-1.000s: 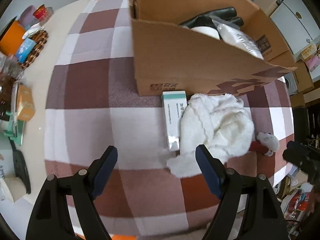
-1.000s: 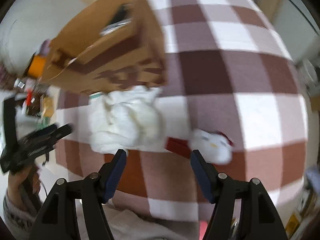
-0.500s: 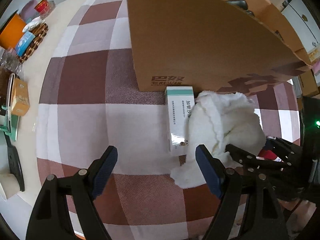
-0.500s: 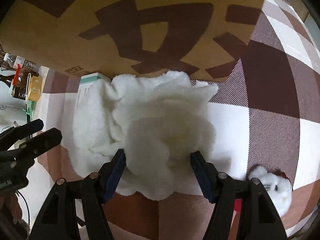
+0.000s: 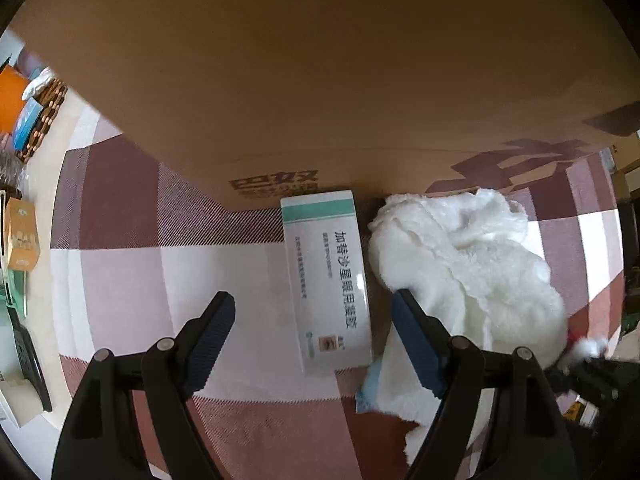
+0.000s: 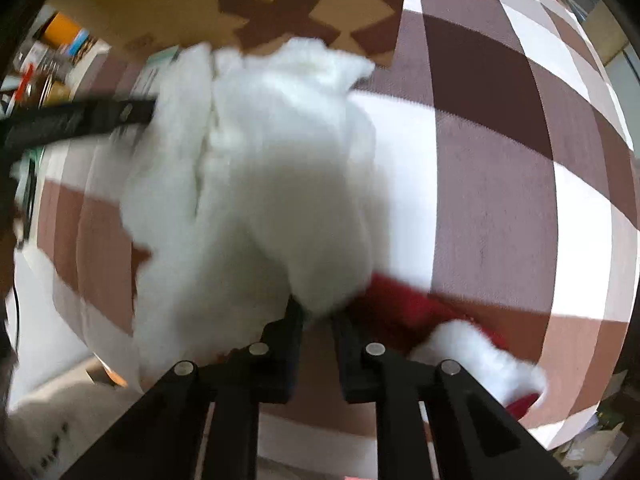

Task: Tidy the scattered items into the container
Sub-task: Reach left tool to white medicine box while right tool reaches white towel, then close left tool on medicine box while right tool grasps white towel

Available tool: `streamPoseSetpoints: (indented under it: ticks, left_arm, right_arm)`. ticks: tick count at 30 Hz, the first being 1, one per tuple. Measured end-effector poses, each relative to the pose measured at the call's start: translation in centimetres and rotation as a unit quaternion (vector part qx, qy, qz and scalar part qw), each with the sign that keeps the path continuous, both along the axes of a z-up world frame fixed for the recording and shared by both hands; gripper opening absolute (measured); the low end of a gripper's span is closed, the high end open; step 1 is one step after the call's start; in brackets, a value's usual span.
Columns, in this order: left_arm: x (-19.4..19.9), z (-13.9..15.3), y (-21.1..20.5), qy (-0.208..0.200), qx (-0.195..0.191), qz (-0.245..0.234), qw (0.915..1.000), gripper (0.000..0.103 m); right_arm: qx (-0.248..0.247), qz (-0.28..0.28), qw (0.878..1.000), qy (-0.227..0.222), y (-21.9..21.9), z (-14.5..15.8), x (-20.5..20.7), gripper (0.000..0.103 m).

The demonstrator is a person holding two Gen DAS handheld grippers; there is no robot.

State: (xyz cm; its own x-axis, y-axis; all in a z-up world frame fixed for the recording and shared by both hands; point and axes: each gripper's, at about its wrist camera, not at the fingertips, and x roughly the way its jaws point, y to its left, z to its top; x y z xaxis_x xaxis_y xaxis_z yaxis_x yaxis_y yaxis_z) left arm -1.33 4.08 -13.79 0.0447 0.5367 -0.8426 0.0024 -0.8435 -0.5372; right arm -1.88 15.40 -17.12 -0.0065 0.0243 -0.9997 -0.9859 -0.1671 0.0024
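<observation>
1. Container: a cardboard box [image 5: 320, 80] stands on the checked cloth [image 5: 120, 272]. Only its outer wall shows in either view; contents cannot be told.
2. Markings: dark brown printed characters on the box wall, low down, partly legible. A white carton with a teal band [image 5: 326, 276] lies flat, one end against the box wall, bearing vertical Chinese text and a small orange mark.
3. Left gripper [image 5: 312, 344]: jaws wide apart, holding nothing, the carton lying between and ahead of them.
4. Right gripper [image 6: 316, 316]: jaws nearly closed, pinching the near edge of the white fluffy cloth [image 6: 256, 184].
5. The cloth lies just beside the carton, near the box wall.
6. Right view only: a red-and-white plush item [image 6: 460, 344] beside the cloth. Left view only: the carton's print and side clutter, including an orange container [image 5: 10, 96].
</observation>
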Motion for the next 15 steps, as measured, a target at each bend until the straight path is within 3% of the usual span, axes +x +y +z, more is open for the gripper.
streamPoseSetpoints:
  ticks: [5, 8, 9, 11, 14, 15]
  left_arm:
    - [-0.1, -1.3, 0.2, -0.010, -0.034, 0.010, 0.9993, 0.081]
    - [-0.1, -2.4, -0.1, -0.024, -0.037, 0.021, 0.9988, 0.082]
    - [-0.1, -2.5, -0.2, -0.026, -0.035, 0.026, 0.9987, 0.083]
    - [-0.2, -2.7, -0.5, -0.027, -0.028, 0.044, 0.9983, 0.083]
    - [-0.4, -2.5, -0.4, -0.022, -0.031, 0.057, 0.9977, 0.083]
    - [-0.5, -2.4, -0.3, -0.020, -0.034, 0.059, 0.9975, 0.083]
  right_arm:
    - [0.003, -0.003, 1.000, -0.002, -0.4, 0.3, 0.1, 0.014]
    - [0.012, -0.027, 0.999, 0.040, 0.4, 1.1, 0.7, 0.017]
    - [0.020, -0.036, 0.998, 0.048, 0.7, 1.5, 0.8, 0.020]
    - [0.044, -0.056, 0.995, 0.065, 1.7, 2.5, 1.0, 0.041]
    - [0.087, -0.080, 0.990, 0.078, 3.7, 3.4, 1.0, 0.056]
    - [0.094, -0.084, 0.989, 0.075, 4.2, 3.3, 0.9, 0.057]
